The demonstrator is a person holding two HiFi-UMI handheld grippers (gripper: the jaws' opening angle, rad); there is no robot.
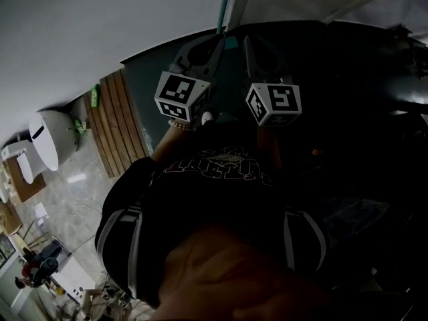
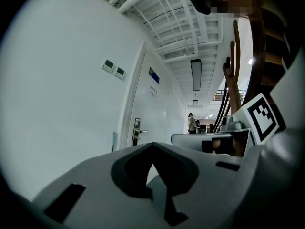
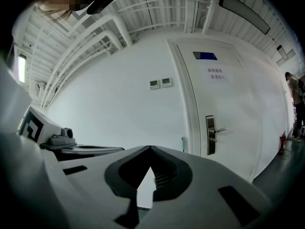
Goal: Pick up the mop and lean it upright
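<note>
You hold the left gripper [image 1: 204,45] and right gripper [image 1: 261,49] closed and empty, level toward the door [image 3: 228,109], evidently because what appears to be the mop [image 1: 225,9] already leans upright just beside that door.

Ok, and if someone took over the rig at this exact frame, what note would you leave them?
Left tool: shut, nothing in it.
Right tool: shut, nothing in it.
Both face the white wall beside the door.
Mop: no mop head in view. A thin teal pole stands against the wall just ahead of the tools. It is probably the mop's handle, but I cannot confirm that.
Done: if that pole is the mop, it already leans upright, released.
Left: check that it stands; otherwise find the mop and lift it.
</note>
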